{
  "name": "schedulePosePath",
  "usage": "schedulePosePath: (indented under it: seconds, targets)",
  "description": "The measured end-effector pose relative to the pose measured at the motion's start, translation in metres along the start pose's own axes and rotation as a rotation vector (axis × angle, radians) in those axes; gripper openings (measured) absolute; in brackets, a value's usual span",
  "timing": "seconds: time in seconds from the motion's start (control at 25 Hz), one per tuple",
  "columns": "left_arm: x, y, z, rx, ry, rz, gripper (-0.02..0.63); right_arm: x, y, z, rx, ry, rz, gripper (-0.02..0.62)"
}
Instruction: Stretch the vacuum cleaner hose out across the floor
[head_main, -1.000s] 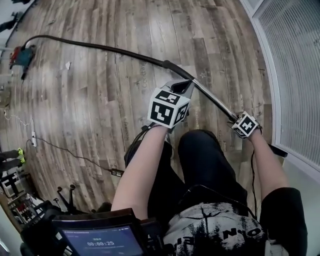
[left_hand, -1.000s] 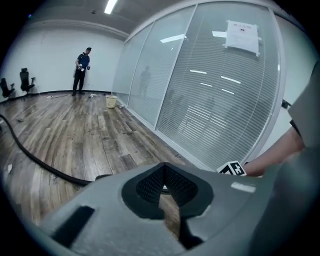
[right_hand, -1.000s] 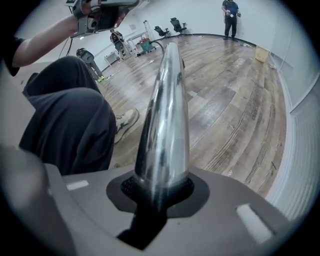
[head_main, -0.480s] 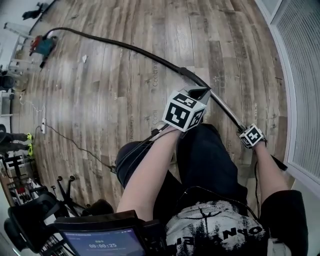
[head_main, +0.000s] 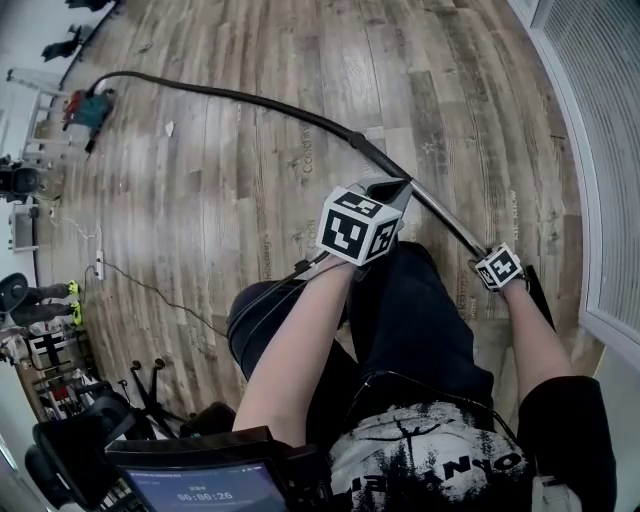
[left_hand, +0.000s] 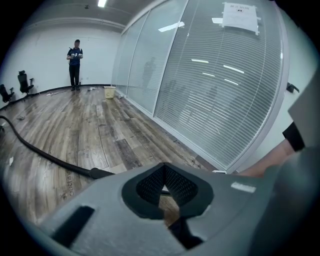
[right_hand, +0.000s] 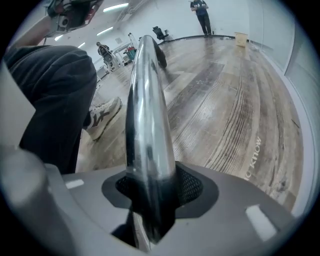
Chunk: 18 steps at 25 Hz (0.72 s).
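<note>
A black vacuum hose (head_main: 250, 100) runs over the wood floor from the red and teal cleaner (head_main: 85, 108) at the far left to a shiny metal tube (head_main: 445, 215). My left gripper (head_main: 395, 187) sits beside the tube's upper end, shut, with nothing visible between its pads (left_hand: 150, 186); the hose (left_hand: 45, 155) passes behind it. My right gripper (head_main: 488, 255) is at the tube's lower end. Its jaws have just been opening and stand open round the tube (right_hand: 145, 100), which still lies between them (right_hand: 152, 186).
A glass wall with blinds (head_main: 600, 150) runs close along the right. My dark-trousered legs and a shoe (right_hand: 102, 115) are right beside the tube. A thin cable with a power strip (head_main: 98, 265) lies at the left. A person (left_hand: 75, 62) stands far off.
Both grippers have come down toward the floor with the metal tube. The right gripper's end of the tube now lies lowest, close beside my leg.
</note>
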<state>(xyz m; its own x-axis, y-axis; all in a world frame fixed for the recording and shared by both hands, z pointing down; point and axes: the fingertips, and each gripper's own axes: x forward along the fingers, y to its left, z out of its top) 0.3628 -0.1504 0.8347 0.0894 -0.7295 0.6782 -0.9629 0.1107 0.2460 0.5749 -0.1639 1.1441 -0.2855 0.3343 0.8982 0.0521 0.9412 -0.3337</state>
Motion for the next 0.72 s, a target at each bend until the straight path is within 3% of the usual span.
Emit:
schedulePosePath:
  seconds: [0.24,0.44,0.6,0.72]
  targets:
    - [0.008,0.001,-0.009,-0.009,0.013,-0.01,0.0,0.008,0.003,-0.004,-0.004,-0.01,-0.005,0.201]
    - [0.01,0.005,-0.009,-0.017,0.017,0.002,0.0,0.0,-0.01,0.009,0.053,-0.076,-0.032,0.384]
    - [0.011,0.007,-0.011,-0.001,0.032,0.003,0.0,-0.004,-0.025,0.017,-0.031,-0.074,-0.135,0.462]
    - [0.014,0.011,-0.016,-0.008,0.042,0.004,0.0,0.002,-0.019,0.013,-0.062,-0.038,-0.109,0.471]
